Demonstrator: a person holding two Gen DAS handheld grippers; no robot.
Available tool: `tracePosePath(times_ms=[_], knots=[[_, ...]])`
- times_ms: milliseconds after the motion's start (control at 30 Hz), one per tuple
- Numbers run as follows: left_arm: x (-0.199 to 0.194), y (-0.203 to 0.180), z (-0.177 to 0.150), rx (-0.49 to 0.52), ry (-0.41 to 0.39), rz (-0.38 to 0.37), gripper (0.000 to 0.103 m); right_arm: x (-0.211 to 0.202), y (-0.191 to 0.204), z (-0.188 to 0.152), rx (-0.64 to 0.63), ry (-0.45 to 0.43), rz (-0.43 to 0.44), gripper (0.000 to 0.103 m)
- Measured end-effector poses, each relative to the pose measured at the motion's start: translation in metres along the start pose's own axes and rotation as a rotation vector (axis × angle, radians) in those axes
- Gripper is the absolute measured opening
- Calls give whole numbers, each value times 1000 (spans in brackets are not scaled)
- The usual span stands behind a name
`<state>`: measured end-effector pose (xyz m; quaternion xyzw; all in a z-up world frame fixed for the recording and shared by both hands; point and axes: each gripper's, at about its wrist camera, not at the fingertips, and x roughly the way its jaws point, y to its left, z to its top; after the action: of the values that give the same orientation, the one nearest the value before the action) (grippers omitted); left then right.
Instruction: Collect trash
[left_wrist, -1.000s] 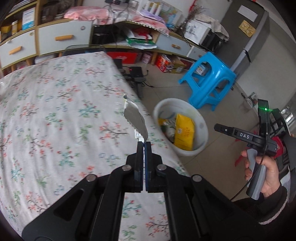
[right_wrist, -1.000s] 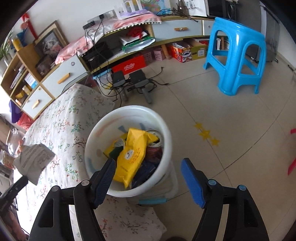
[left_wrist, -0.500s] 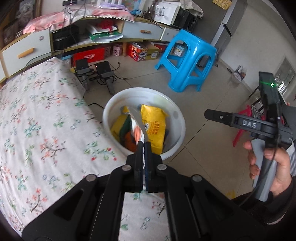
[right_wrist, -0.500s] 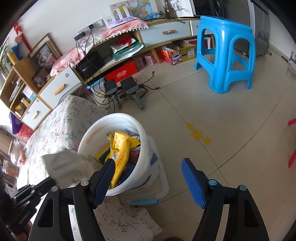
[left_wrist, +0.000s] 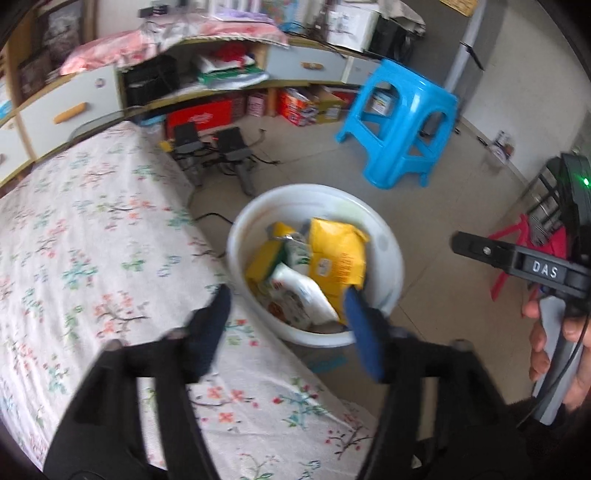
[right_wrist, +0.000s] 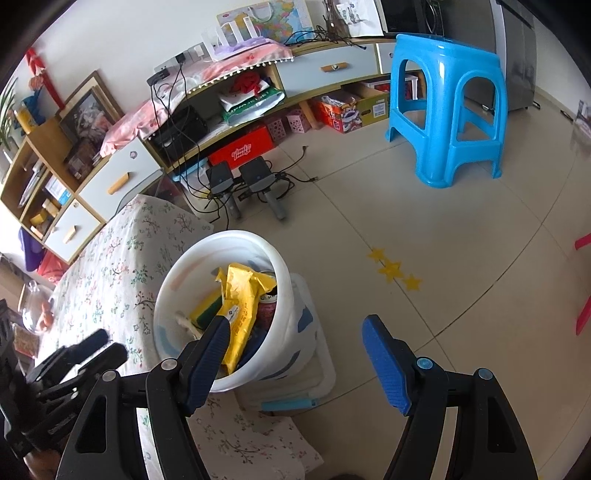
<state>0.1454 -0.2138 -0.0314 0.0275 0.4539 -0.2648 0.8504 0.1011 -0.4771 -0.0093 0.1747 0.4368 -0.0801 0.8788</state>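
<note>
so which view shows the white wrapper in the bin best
Left wrist view: the white wrapper lies face up in the bin beside the yellow bag. In the right wrist view the bin wall and the bag hide nearly all of it.

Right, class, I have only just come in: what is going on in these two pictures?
A person is collecting trash with a two-finger gripper in each hand. The left gripper, above the white bucket beside the floral-covered table, is opening its jaws, with nothing pinched between them. A white wrapper lies in the bucket with a yellow packet and other rubbish. The right gripper hangs open and empty beside the bucket.
</note>
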Motion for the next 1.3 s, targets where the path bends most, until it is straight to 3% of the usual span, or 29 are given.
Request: tracePosePath(times_ms=[300,367,400,667,833,967,1133,1300], knots=[[-28,28,-18,-50,32,136,89,-7,9,-7,-10,-16,-13,76],[-38,36,-26,-63,34,164,101,-12,16,-11,-34,-31,-25,76],[-42,39,-29,-69,35,175,101,-15,20,-13,-46,-37,-29,76],[-83,66,-59,-138,9,269,102,-42,67,-40,-166,-71,17,84],[-103,88,-87,-220,1,302,102,-45,112,-75,-281,-47,38,87],[-114,102,-103,-253,24,304,102,-38,140,-101,-356,12,62,103],[-130,116,-118,-277,0,329,102,-34,171,-127,-464,-20,31,103],[-143,133,-131,-322,-28,373,102,-32,186,-132,-470,-54,29,103]])
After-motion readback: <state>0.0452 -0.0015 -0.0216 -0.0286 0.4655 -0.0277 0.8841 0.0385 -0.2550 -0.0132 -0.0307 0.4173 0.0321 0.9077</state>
